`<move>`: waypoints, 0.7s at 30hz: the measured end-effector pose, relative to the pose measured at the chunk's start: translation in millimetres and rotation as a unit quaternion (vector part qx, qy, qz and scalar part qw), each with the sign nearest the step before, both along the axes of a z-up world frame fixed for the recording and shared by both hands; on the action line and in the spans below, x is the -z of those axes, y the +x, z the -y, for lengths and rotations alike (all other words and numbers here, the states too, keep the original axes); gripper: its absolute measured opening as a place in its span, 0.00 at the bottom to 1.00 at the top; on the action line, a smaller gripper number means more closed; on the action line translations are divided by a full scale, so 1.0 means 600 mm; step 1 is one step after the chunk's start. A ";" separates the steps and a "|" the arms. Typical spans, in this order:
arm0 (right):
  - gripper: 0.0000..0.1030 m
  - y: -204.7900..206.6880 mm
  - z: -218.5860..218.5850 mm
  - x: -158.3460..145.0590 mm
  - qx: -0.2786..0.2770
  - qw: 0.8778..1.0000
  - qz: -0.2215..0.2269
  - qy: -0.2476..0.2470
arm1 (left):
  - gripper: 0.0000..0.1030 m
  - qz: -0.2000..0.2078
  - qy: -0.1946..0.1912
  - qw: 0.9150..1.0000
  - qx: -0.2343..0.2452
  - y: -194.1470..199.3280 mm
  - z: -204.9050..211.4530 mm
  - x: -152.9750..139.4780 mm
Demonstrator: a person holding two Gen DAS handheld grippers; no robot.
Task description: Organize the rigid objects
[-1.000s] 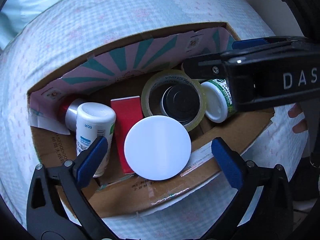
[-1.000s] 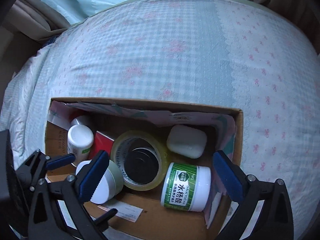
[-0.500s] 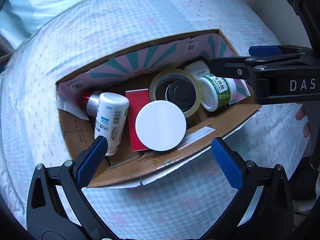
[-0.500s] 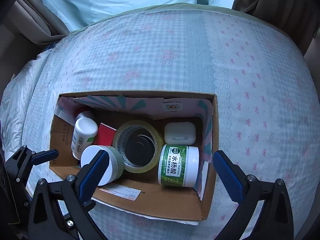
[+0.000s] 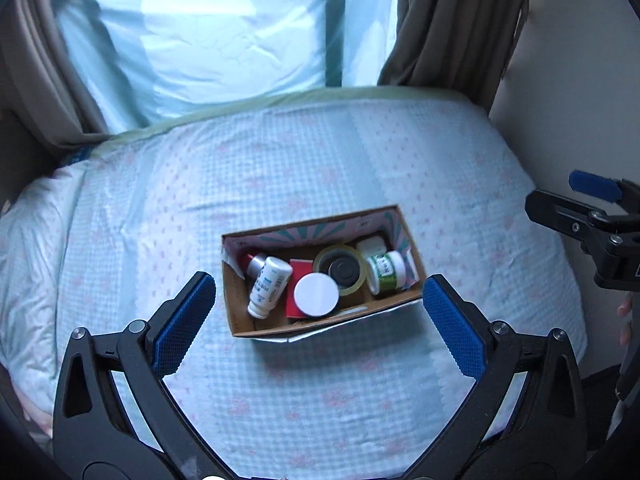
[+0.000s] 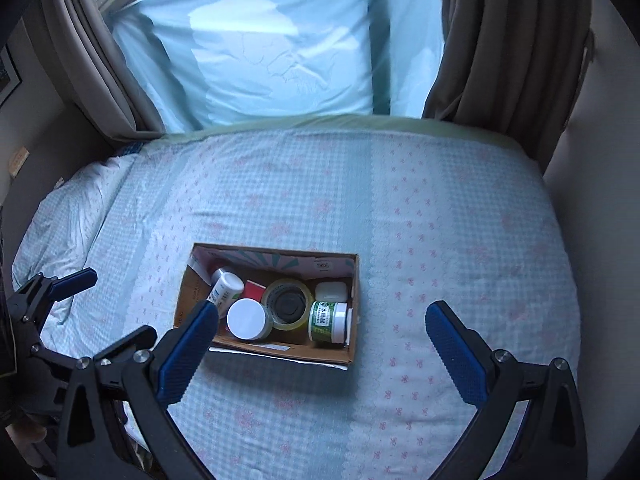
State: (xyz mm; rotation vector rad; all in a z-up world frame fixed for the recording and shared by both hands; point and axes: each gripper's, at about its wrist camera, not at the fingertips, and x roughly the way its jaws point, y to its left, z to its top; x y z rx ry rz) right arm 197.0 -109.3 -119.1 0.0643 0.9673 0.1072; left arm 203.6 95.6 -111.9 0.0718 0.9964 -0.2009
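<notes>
Both grippers have backed well away from the cardboard box [image 6: 276, 354] since a second ago; it filled the views then, now it sits small mid-bed. Your left gripper [image 5: 320, 322] has its fingers spread wide, nothing between them. Same for your right gripper [image 6: 320, 344]: wide apart and empty, hanging above the bed [image 6: 460, 240].

Box contents, right wrist view, box centre as the dial:
- white bottle [image 6: 225, 286] lying at 10 o'clock, leaning on the left wall
- red box [image 6: 254, 290] flat, next to it
- white-lidded jar [image 6: 247, 319] at 7 o'clock, lid up
- tape roll [image 6: 289, 305] flat at centre, ringing a dark round thing
- white case [image 6: 331, 291] at 2 o'clock
- green-label jar [image 6: 328, 321] on its side at 4 o'clock, against the right wall

Everything is packed tight, touching, so nothing rolls. No loose items visible on the bed. Looks like sorting is done; pulling back clear fits that.
</notes>
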 end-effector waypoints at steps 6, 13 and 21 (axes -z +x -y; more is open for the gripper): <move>1.00 -0.111 0.026 -0.130 0.029 0.995 0.085 -0.031 | 1.00 0.078 -0.037 0.996 -0.026 -0.082 -0.012 -0.133; 1.00 -0.200 0.037 -0.161 0.067 0.989 0.124 -0.035 | 1.00 0.146 -0.023 0.988 -0.035 -0.173 -0.010 -0.184; 1.00 -0.230 0.035 -0.158 0.066 0.987 0.136 -0.053 | 1.00 0.162 -0.032 0.985 -0.060 -0.210 -0.025 -0.182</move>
